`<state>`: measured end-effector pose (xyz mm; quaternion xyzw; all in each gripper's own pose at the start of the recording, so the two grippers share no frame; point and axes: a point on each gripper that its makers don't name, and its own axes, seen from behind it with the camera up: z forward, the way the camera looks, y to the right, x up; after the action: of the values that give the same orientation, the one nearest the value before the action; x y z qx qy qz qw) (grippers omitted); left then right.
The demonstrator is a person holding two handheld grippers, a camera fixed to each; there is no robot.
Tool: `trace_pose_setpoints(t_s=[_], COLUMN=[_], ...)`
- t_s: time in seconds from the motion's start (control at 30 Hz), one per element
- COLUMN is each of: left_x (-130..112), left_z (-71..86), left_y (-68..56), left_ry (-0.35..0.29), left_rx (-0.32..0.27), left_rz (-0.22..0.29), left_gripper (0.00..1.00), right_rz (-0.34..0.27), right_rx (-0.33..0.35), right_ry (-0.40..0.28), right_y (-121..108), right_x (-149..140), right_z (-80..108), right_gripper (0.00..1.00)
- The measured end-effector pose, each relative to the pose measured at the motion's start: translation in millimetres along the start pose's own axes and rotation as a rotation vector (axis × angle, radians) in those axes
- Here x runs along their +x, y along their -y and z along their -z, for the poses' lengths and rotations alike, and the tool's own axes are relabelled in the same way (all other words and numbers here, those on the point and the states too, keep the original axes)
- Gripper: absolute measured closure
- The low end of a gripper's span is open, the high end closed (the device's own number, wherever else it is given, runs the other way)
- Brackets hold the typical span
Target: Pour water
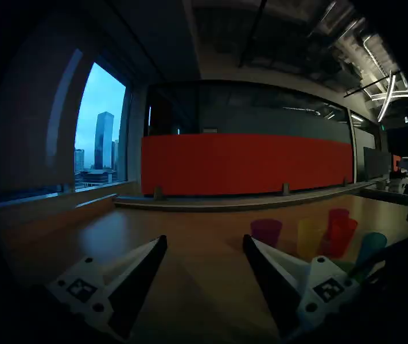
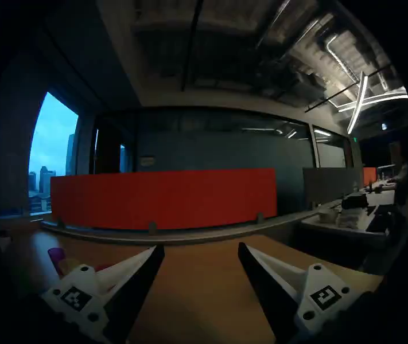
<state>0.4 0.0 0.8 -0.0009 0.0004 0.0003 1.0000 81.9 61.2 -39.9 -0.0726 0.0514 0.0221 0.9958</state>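
Note:
In the left gripper view, several plastic cups stand on the wooden desk ahead to the right: a purple cup (image 1: 266, 230), a yellow cup (image 1: 310, 237), a red cup (image 1: 339, 231) and a teal cup (image 1: 371, 247). My left gripper (image 1: 204, 245) is open above the desk, short of the cups, holding nothing. In the right gripper view my right gripper (image 2: 200, 251) is open and holds nothing; the purple cup (image 2: 55, 257) and part of the yellow cup (image 2: 69, 265) peek out behind its left finger, far left.
A red divider panel (image 1: 244, 163) runs along the desk's far edge. A window (image 1: 97, 137) lies to the left. In the right gripper view, a neighbouring desk with clutter (image 2: 356, 209) sits at right. Bare wooden desk (image 2: 204, 286) stretches ahead of both grippers.

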Motion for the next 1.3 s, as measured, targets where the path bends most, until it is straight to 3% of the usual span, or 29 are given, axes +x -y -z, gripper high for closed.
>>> trace_pose_setpoints(t_s=[0.4,0.6,1.3], left_x=[-0.1,-0.2,-0.3], left_z=[-0.2,-0.2,0.4], left_y=[-0.5,-0.3,-0.5], left_ry=[0.0,0.0,0.0], left_rx=[0.0,0.0,0.0], left_rz=[0.0,0.0,0.0], left_gripper=[0.02,0.02,0.02], right_rz=[-0.035,-0.023,0.014], right_rx=[0.07,0.108,0.147], right_ry=[0.019,0.025,0.053], right_y=[14.6,30.9,58.7], right_x=[-24.5,-36.5,-68.7], right_z=[-3.3,-9.6,-19.1], right_gripper=[0.0,0.01,0.01])
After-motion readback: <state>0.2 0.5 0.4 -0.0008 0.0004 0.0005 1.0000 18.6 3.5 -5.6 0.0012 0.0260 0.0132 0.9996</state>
